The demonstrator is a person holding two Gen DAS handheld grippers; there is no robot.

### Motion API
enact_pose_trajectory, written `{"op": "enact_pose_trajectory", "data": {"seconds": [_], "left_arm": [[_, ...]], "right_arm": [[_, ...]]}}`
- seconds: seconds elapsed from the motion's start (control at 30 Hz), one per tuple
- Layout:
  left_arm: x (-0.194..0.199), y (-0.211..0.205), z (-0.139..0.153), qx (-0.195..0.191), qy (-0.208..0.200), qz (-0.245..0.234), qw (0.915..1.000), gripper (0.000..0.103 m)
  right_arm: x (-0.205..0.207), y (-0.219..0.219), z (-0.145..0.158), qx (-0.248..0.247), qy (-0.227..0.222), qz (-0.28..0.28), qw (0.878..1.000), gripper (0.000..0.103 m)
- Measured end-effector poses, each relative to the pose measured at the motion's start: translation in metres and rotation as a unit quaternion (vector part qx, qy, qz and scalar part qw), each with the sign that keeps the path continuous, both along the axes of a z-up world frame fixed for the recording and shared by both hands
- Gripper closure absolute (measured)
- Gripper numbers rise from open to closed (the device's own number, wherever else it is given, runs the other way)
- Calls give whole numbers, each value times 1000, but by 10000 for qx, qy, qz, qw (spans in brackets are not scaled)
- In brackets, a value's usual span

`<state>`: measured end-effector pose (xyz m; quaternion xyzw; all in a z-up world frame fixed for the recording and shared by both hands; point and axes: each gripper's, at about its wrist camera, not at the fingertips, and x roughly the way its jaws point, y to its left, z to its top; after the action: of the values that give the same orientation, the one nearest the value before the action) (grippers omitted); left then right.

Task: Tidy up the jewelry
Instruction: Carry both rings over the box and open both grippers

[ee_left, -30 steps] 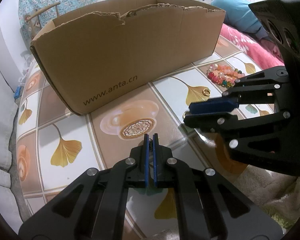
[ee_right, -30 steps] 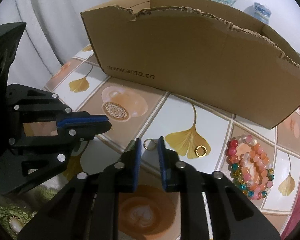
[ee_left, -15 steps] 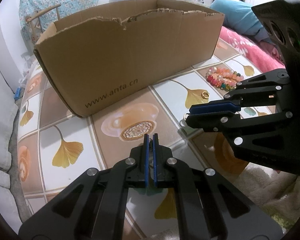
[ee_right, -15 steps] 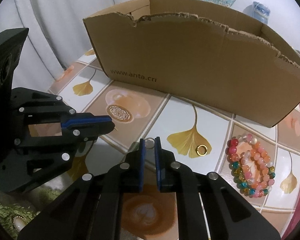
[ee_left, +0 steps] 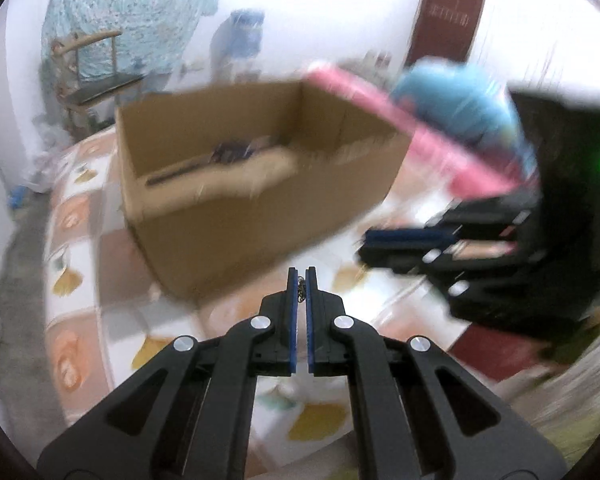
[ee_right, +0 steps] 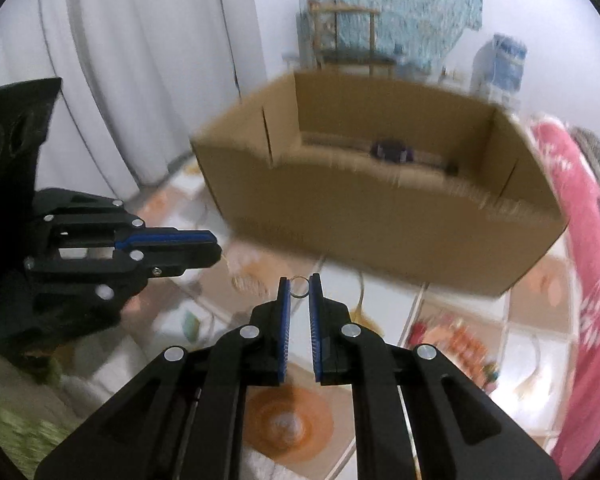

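Tiled worktop (ee_right: 532, 280) below; our jaws clamp a ring (ee_right: 299, 287) and, seemingly, a chain (ee_left: 300, 289); the cardboard box (ee_right: 380, 224) lies straight ahead.

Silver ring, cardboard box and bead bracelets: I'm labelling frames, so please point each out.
silver ring (ee_right: 299, 288), right wrist view, its lower arc.
cardboard box (ee_right: 380, 224), right wrist view, front wall.
bead bracelets (ee_right: 456, 340), right wrist view, blurred beads.

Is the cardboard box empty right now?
Not empty. The cardboard box is open-topped, and a dark item lies inside; blur hides what it is.
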<state>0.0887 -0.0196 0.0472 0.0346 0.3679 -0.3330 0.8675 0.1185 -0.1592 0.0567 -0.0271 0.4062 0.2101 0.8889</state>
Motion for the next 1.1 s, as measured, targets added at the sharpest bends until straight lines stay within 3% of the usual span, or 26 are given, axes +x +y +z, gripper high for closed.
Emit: {"op": "enact_pose_trajectory", "data": {"seconds": [0.07,0.17,0.3,0.4,0.5,0.57,0.73,0.9,1.1], "left_arm": [[9,3,25,-271,-234,-103,9993,100],[26,0,51,-353,-610,-147,9974,100],[60,-8,61,-29,-878,-16,9961,100],[93,-18,52,215,-582,-20,9981,100],[125,-26,35,529,-107,-113,9985,100],[149,-34,19,715,393,-229,9964,100],[171,-38,-7,1145,984,-288,9881,100],[185,-34,-19,1284,1382,-181,9819,100],[190,-27,-18,1092,1598,-137,9810,97]], "right_arm": [[5,-7,23,100,-316,41,9994,94],[19,-18,50,290,-618,118,9976,94],[54,-31,67,582,-637,201,9961,94],[95,-38,61,711,-189,307,9968,94],[140,-41,41,797,605,334,9944,94],[167,-43,22,760,1242,327,9888,94],[202,-36,-16,440,2102,285,9763,94],[213,-32,-39,234,2469,224,9685,93],[217,-41,-44,419,2591,27,9649,92]]}}
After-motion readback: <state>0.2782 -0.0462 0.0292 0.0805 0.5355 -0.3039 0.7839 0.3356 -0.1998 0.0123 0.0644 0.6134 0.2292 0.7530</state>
